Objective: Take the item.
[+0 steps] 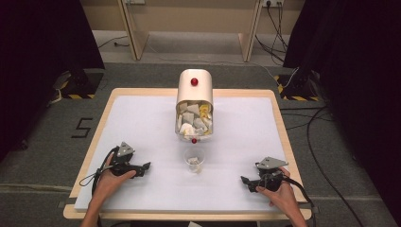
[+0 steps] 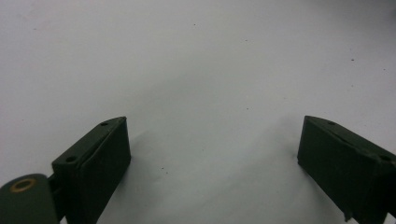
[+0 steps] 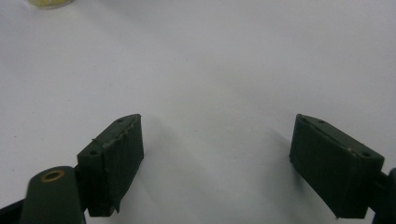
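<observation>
In the high view, a cream rounded dispenser bin with a clear front full of white and yellow packets stands at the middle of the white foam-covered table, and a small clear plastic cup holding a crumpled white packet sits just in front of it, near the red knob at its base. The left gripper rests on the table well to the left of the cup, the right gripper well to the right, both pointing inward and neither touching anything. The cup looks light and thin, so I judge the main risk to be tipping or sliding it if one jaw strikes its rim before the other closes, or crushing its wall with a hard squeeze; a reach that overshoots could also bump the bin behind it. In the left gripper view, the jaws stand spread wide over bare white surface with nothing between them, so that gripper must turn to find the cup. In the right gripper view, the jaws are likewise spread wide and empty, with a yellow-filled clear container edge at the top left, too cropped to identify.
</observation>
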The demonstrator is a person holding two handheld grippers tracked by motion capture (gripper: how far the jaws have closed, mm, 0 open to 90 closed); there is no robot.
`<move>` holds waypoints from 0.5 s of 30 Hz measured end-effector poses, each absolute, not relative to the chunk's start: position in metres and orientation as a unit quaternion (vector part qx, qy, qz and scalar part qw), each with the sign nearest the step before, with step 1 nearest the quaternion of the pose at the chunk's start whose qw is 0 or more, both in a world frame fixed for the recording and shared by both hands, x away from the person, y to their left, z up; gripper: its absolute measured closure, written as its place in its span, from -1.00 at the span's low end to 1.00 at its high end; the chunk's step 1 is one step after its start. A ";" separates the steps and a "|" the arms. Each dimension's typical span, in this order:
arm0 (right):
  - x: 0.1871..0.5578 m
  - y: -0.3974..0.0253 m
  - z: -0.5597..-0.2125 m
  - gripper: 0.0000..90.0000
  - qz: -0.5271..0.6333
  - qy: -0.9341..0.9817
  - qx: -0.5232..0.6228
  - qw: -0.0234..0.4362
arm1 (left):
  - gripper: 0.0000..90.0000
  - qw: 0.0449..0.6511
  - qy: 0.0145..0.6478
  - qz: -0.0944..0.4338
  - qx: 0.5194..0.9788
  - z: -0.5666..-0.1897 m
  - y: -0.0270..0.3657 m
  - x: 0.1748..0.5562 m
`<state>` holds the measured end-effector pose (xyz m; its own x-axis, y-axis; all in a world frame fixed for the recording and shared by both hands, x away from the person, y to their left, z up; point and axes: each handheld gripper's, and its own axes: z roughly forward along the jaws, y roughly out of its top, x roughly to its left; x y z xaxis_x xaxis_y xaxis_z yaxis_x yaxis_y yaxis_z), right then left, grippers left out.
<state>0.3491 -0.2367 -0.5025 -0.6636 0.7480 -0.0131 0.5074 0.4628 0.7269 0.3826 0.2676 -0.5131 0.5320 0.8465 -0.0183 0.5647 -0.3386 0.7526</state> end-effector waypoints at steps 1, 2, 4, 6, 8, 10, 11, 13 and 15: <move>0.349 -0.237 -0.503 -0.61 0.358 0.839 0.374 0.168 | -0.81 0.365 0.444 0.193 0.795 -0.513 0.268 0.383; 0.349 -0.237 -0.503 -0.61 0.358 0.839 0.374 0.167 | -0.81 0.366 0.444 0.193 0.795 -0.513 0.268 0.383; 0.349 -0.237 -0.503 -0.61 0.358 0.839 0.374 0.168 | -0.81 0.366 0.444 0.193 0.795 -0.513 0.268 0.383; 0.349 -0.237 -0.503 -0.61 0.358 0.839 0.374 0.167 | -0.81 0.366 0.444 0.193 0.795 -0.513 0.268 0.383; 0.349 -0.237 -0.503 -0.62 0.358 0.839 0.374 0.167 | -0.81 0.366 0.444 0.193 0.795 -0.513 0.268 0.383; 0.349 -0.237 -0.503 -0.62 0.358 0.839 0.374 0.167 | -0.81 0.366 0.444 0.193 0.795 -0.513 0.268 0.383; 0.349 -0.237 -0.503 -0.62 0.358 0.839 0.374 0.166 | -0.81 0.366 0.444 0.193 0.795 -0.513 0.268 0.383; 0.349 -0.237 -0.503 -0.62 0.359 0.839 0.373 0.167 | -0.81 0.366 0.444 0.193 0.795 -0.513 0.268 0.383; 0.349 -0.237 -0.503 -0.63 0.358 0.840 0.373 0.166 | -0.81 0.366 0.444 0.193 0.795 -0.513 0.268 0.383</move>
